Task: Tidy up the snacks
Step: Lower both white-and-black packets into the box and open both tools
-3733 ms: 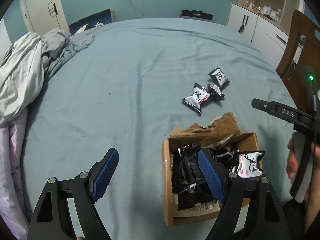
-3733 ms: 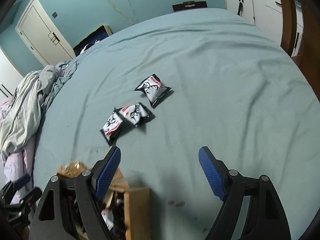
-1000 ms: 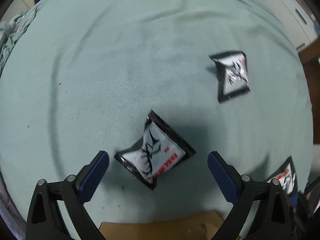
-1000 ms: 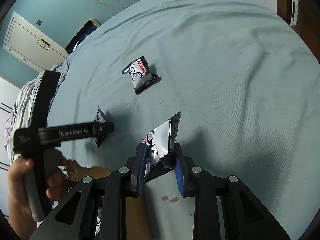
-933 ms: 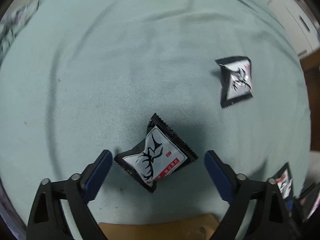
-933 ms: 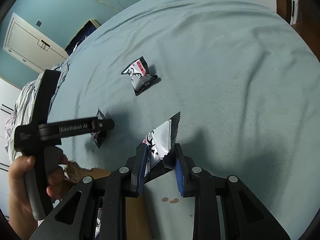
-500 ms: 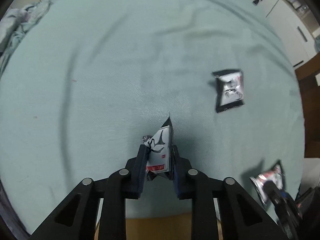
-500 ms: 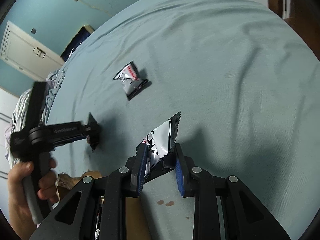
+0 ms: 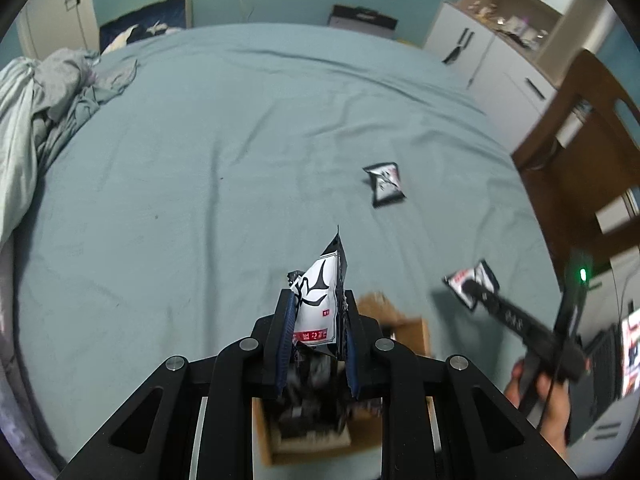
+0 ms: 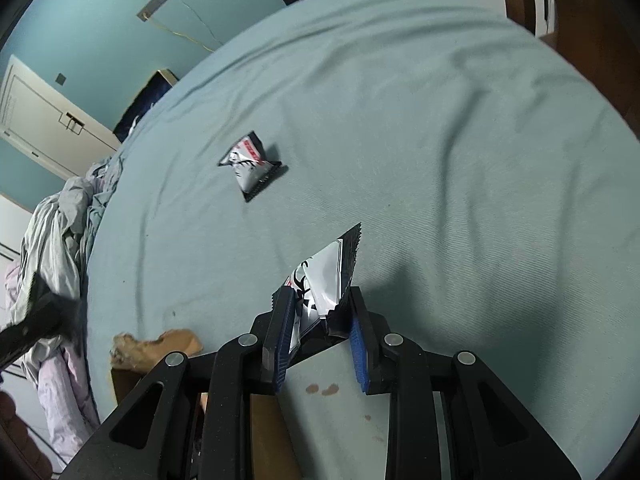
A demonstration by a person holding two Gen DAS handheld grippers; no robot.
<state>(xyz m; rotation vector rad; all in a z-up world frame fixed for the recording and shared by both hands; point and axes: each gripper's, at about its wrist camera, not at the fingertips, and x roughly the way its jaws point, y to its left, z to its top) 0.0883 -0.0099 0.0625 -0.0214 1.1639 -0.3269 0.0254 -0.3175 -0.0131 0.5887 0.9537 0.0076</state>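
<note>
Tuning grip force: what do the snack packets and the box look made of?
Snack packet in the left tool: thin glossy plastic film, probably foil-lined; it creases, shines, and has serrated sealed edges. The one in the right tool looks the same. Box: plain brown cardboard, matte, with a ragged torn flap.

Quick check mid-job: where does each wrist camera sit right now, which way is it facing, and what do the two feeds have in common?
Left wrist: behind the left tongs, angled down the bed; clamped snack packet, cardboard box, the person's right hand.
Right wrist: behind the right tongs, angled down; its own packet, box flap.
Shared: one loose packet on the bed.
</note>
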